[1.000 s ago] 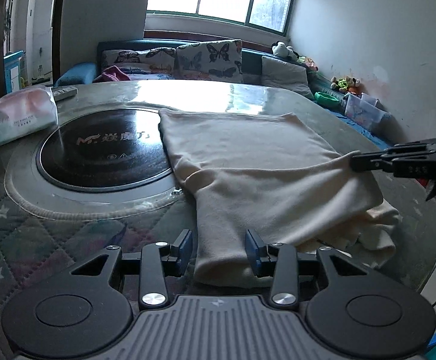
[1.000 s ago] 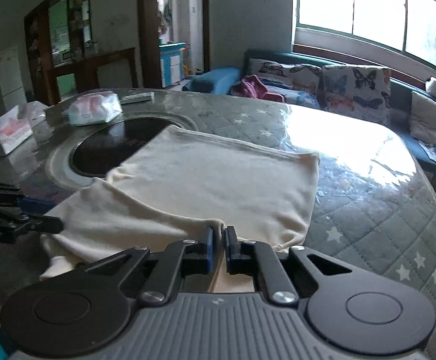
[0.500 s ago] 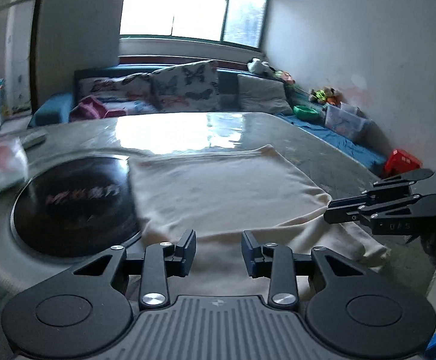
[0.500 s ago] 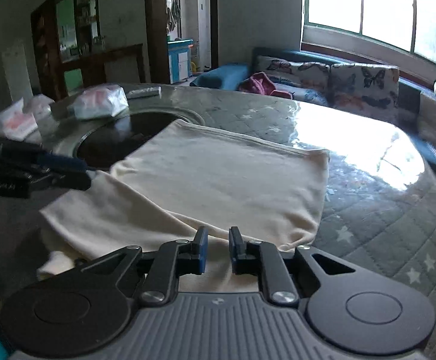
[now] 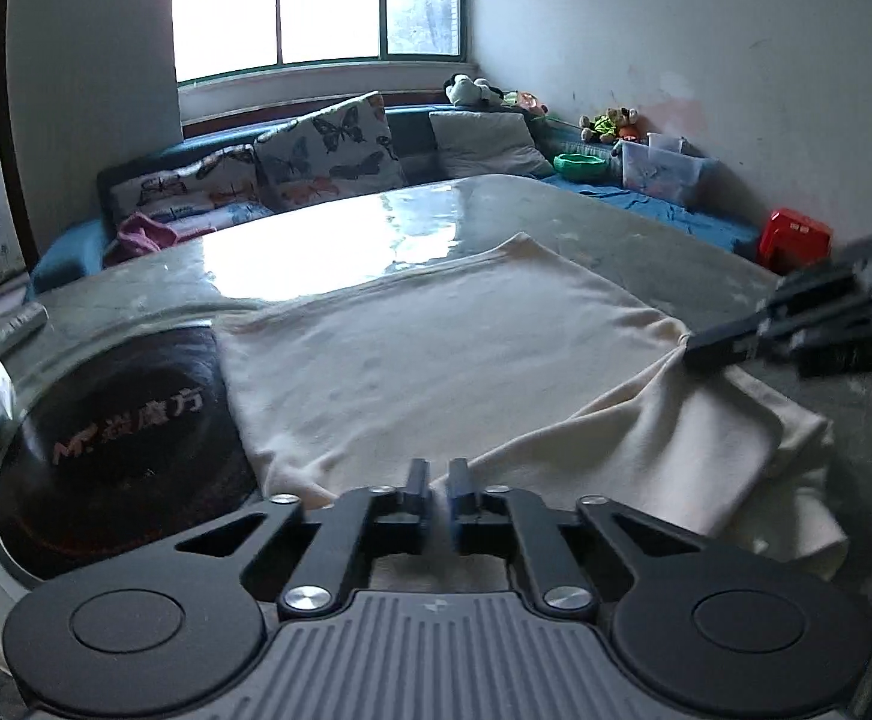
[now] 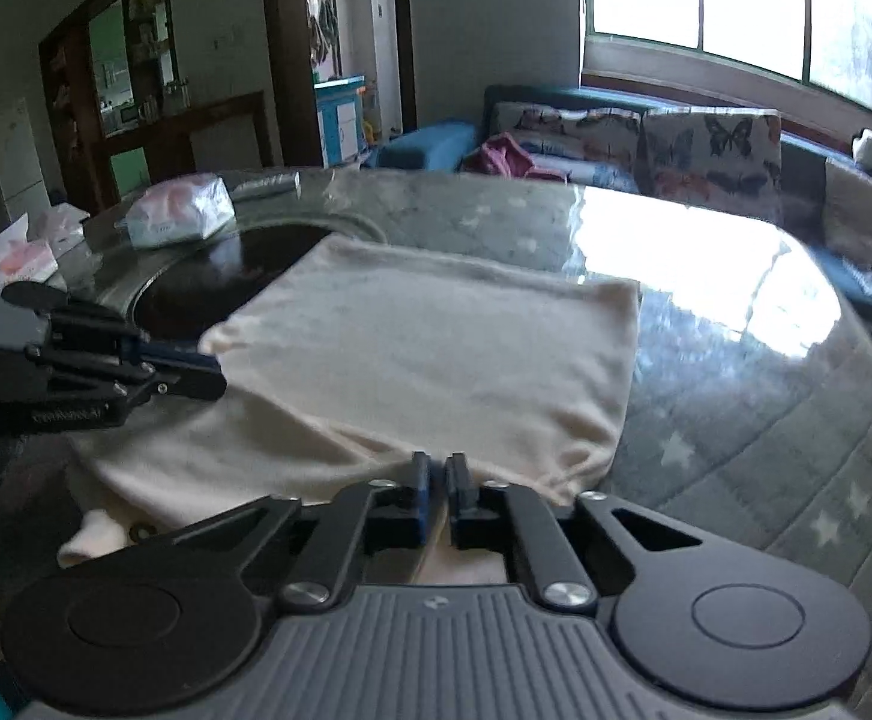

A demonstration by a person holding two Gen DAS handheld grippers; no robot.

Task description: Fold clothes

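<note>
Both claws, the left claw (image 5: pixel 440 483) and the right claw (image 6: pixel 437 474), now pinch the cream cloth (image 5: pixel 436 348), which stretches away toward 12 o'clock.

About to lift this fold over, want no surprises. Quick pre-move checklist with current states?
1. Left gripper shut on the cream garment at its near edge: ok.
2. Right gripper shut on the same fold line: ok.
3. Both grippers hold the same layer: cannot tell, the cloth is bunched at the pads.
4. Far half of the garment lies flat on the table: ok.
5. Landing area clear: ok on the table side; the garment's left part overlaps the black round plate.
6. Tissue pack clear of the garment: ok, apart from it.
</note>
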